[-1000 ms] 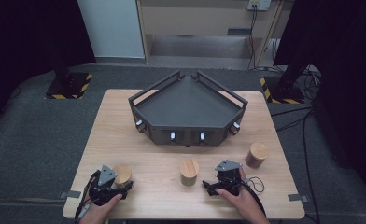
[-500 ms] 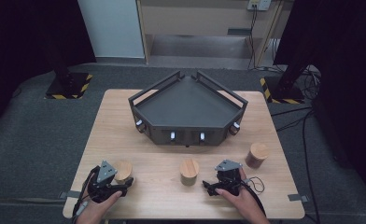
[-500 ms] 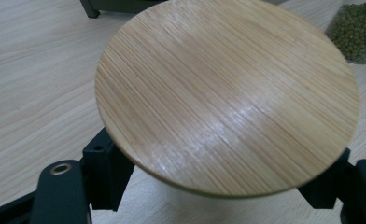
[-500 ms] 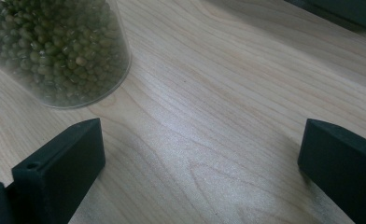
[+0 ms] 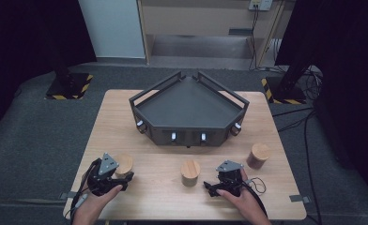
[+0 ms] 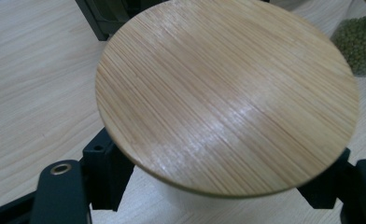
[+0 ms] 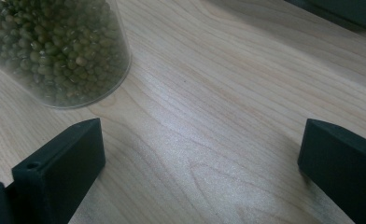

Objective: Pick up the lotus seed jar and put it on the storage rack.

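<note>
Item: bamboo-lidded jar (image 5: 123, 165), lower left of the high view, upright between your left gripper (image 5: 108, 176) jaws, which flank it, seemingly clamped. Your right gripper (image 7: 200, 158) gapes empty; the bean jar (image 7: 55, 51) sits upper left of its view.

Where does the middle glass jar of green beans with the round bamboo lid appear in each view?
High view: middle glass jar of green beans, bottom centre.
Left gripper view: upper right corner, behind the near jar's lid.
Right gripper view: upper left.
Shared landmark: dark grey tray.
</note>
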Tool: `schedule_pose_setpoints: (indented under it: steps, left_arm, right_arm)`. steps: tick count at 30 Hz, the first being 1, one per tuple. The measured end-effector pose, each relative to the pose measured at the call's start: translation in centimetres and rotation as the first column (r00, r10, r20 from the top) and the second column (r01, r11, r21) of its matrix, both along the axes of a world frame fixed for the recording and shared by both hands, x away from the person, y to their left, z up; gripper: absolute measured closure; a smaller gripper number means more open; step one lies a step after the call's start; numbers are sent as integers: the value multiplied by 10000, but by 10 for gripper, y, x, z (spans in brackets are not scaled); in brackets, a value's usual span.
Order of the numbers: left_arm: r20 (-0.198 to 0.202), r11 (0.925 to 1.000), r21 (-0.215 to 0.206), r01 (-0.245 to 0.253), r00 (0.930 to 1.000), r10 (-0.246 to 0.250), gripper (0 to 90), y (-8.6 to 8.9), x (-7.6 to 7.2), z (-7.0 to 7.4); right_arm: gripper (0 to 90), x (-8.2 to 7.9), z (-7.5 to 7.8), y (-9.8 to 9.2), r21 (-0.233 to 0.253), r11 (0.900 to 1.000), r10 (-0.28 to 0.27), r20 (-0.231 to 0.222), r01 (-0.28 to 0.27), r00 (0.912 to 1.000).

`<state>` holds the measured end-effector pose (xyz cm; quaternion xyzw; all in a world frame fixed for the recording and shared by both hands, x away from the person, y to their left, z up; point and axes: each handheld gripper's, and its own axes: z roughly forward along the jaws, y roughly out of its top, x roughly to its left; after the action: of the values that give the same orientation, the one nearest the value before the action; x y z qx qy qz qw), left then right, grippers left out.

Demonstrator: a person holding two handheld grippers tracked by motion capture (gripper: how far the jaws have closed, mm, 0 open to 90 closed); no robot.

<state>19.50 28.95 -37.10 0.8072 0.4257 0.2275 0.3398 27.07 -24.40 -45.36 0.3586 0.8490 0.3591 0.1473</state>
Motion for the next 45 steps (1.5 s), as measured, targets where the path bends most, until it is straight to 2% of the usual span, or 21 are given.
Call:
schedule_pose_setpoints:
  steps: [17, 23, 38, 45]
  left_arm:
    - [-19, 9998, 192, 6, 10000, -6, 243, 1, 10, 19]
    - [30, 9996, 250, 108, 9999, -108, 243, -2, 14, 28]
    - [-30, 9993, 315, 218, 9998, -217, 243, -10, 25, 39]
    - [87, 9989, 371, 275, 9996, -278, 243, -12, 30, 48]
  right_arm:
    - [8, 0, 0, 0, 1, 10000, 0, 1, 0, 10000]
    - [8, 0, 0, 0, 1, 10000, 1, 0, -1, 10000]
    - [8, 0, 0, 0, 2, 10000, 0, 0, 0, 10000]
    - [8, 0, 0, 0, 1, 10000, 1, 1, -1, 10000]
